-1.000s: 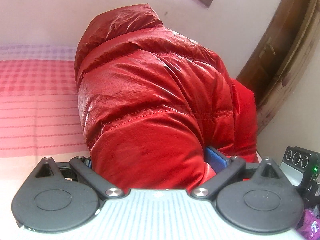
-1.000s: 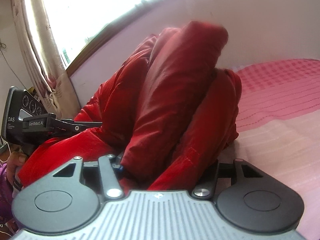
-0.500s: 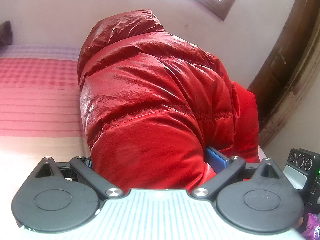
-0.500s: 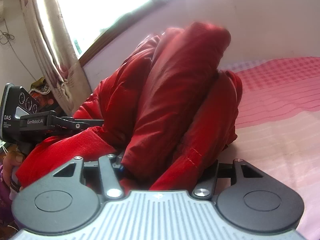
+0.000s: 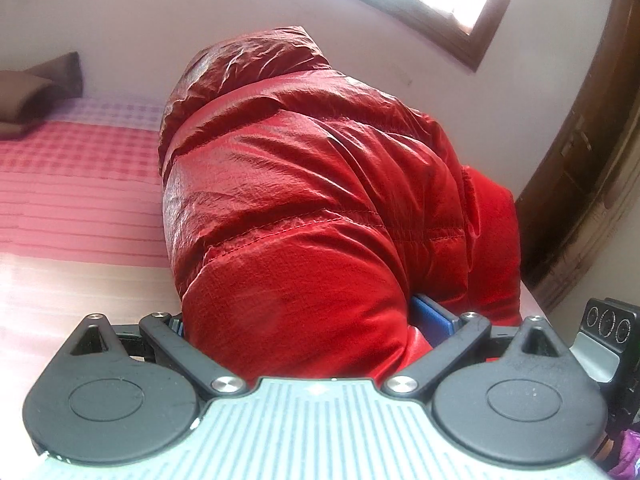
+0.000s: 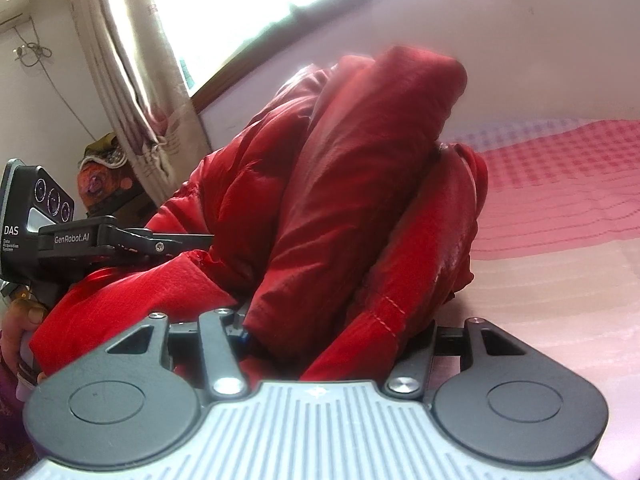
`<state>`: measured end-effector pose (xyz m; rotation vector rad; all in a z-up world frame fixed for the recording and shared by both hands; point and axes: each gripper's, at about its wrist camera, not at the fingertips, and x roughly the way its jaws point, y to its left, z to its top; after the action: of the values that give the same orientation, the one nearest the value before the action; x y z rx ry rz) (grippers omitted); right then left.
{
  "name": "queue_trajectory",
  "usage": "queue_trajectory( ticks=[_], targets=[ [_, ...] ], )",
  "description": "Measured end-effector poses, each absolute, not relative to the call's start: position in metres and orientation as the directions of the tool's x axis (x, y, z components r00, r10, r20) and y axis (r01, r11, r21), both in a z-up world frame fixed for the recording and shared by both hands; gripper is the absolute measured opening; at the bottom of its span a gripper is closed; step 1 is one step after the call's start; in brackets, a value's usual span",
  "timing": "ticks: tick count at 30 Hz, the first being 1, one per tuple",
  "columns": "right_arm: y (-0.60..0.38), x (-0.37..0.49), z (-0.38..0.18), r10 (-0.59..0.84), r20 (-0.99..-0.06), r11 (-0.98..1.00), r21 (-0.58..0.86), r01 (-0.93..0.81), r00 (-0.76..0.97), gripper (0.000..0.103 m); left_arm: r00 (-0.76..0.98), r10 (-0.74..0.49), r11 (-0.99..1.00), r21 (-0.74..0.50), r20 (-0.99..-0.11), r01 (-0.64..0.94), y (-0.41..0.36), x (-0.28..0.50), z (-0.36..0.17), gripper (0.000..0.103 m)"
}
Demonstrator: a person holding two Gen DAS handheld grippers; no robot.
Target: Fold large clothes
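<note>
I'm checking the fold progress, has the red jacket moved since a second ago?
Yes. The red jacket, clamped in both grippers, has risen against the pink bedspread.

The jacket (image 5: 320, 208) is bunched on the bed (image 5: 72, 208), before the wall (image 5: 140, 20); a pillow (image 5: 36, 92) is set far left.

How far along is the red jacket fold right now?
Done: the red puffer jacket is already bunched into a thick bundle on the pink bedspread. In hand: both the left tongs and right tongs clamp its near edge. Left: laying it flat and tidy; it still stands up lumpy.
</note>
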<state>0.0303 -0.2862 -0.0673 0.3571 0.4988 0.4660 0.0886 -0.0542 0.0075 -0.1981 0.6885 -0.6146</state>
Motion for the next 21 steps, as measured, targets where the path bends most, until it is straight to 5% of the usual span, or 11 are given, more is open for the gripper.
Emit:
queue_trajectory(
  ticks=[21],
  targets=[
    [-0.234,0.043,-0.057,0.566,-0.375,0.810,0.417,-0.412,0.734,0.054,0.683,-0.526,0.848,-0.374,-0.506,0.376,0.008,0.042,0.022,0.098]
  ],
)
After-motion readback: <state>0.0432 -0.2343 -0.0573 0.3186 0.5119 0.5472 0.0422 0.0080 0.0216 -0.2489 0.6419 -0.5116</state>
